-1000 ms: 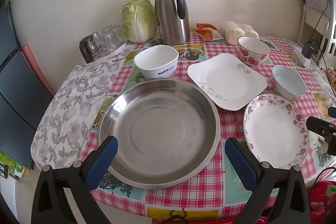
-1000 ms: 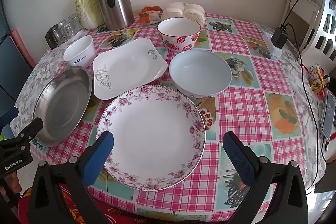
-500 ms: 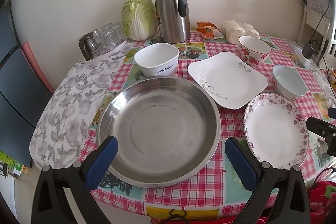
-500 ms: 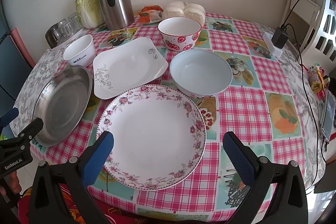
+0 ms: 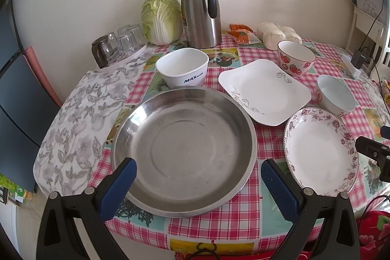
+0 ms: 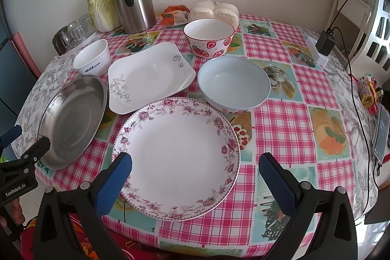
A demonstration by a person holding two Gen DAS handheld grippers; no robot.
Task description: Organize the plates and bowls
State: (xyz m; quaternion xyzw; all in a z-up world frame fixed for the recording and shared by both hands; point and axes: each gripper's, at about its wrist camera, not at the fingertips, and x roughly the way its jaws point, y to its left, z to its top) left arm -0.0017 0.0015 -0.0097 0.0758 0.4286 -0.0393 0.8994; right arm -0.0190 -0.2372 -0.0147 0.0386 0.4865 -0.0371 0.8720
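Crockery spread singly on table (image 6: 280, 133), nothing stacked: steel pan (image 5: 182, 150) before left gripper (image 5: 197, 183), flowered plate (image 6: 178, 157) before right gripper (image 6: 195, 177). Both grippers' fingers spread wide, empty, seemingly poised for first pickups.

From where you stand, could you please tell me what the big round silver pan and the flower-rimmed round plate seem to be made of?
The big round silver pan looks like stainless steel with a brushed, dully mirrored finish: it shows grey reflections and a bright glint on its wall. The flower-rimmed round plate looks like glazed ceramic, possibly porcelain: smooth glossy white with a printed pink floral border.
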